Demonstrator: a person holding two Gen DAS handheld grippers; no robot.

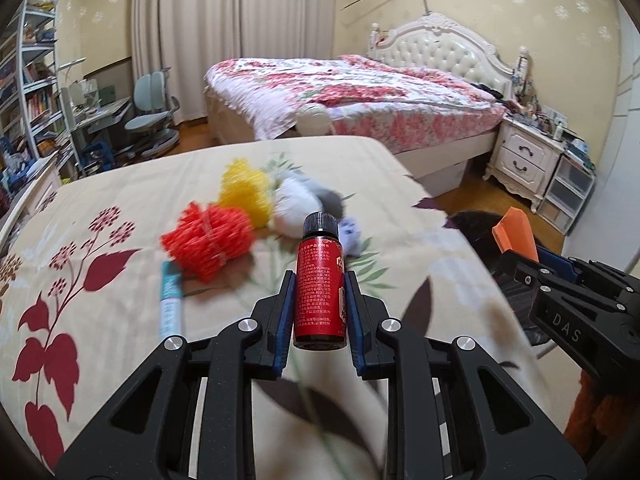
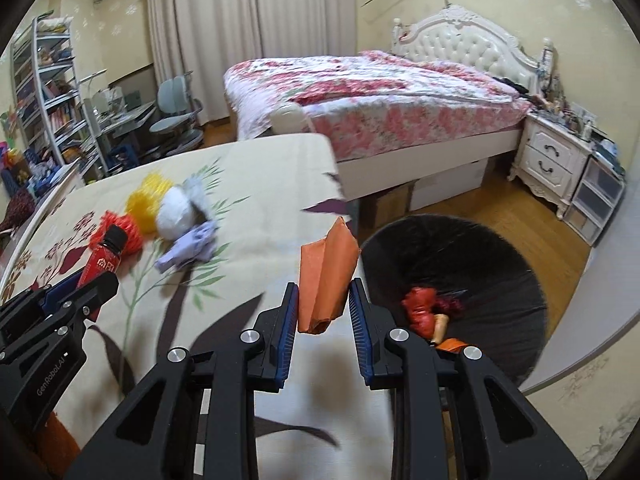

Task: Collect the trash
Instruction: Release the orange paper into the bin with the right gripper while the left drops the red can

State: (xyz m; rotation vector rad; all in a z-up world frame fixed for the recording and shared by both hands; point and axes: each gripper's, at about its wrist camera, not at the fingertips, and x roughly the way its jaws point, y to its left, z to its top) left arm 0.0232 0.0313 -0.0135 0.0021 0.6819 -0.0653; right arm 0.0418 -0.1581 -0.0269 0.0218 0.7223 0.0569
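Clamped between the jaws of our left gripper (image 1: 319, 300) is a red bottle (image 1: 319, 288) with a black cap, held upright above the floral bed cover (image 1: 100, 220). Our right gripper (image 2: 323, 308) pinches a folded orange paper (image 2: 326, 280) at the bed's edge, just beside the black trash bin (image 2: 500, 280), which already holds red and orange scraps. Farther back on the cover we see a red pom-pom (image 1: 208, 240), a yellow pom-pom (image 1: 244, 192), a white wad (image 1: 292, 204), a lilac scrap (image 2: 188, 248) and a teal tube (image 1: 170, 300).
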